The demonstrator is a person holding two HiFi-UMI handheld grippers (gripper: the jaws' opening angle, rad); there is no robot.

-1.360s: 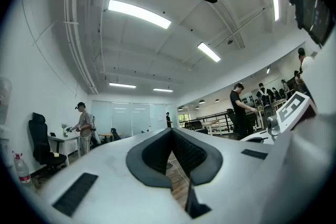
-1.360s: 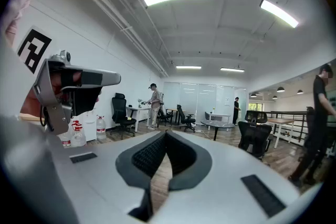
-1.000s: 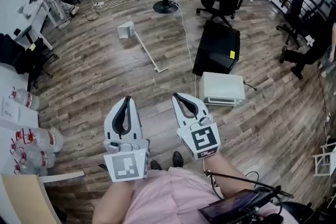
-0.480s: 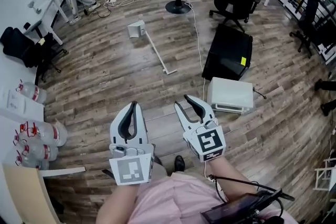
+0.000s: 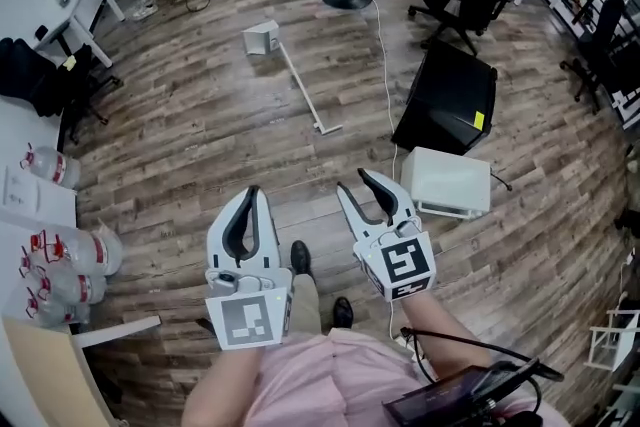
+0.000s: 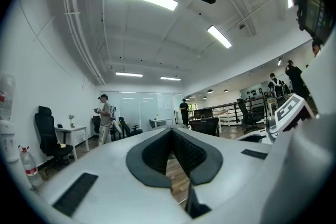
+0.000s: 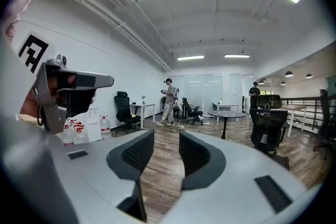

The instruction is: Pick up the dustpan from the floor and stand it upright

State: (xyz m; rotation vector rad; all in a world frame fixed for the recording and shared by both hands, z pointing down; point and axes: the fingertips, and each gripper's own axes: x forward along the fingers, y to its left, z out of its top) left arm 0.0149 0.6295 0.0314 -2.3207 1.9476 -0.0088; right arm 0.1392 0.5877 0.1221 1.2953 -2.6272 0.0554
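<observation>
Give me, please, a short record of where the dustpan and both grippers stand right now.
dustpan: long-handled, lying flat on the wooden floor, far ahead of both grippers, untouched
left gripper: jaws together, empty, held above the floor
right gripper: jaws apart, nothing between them
nearby: white box on the floor to the right of the right gripper
task state: dustpan not yet picked up
</observation>
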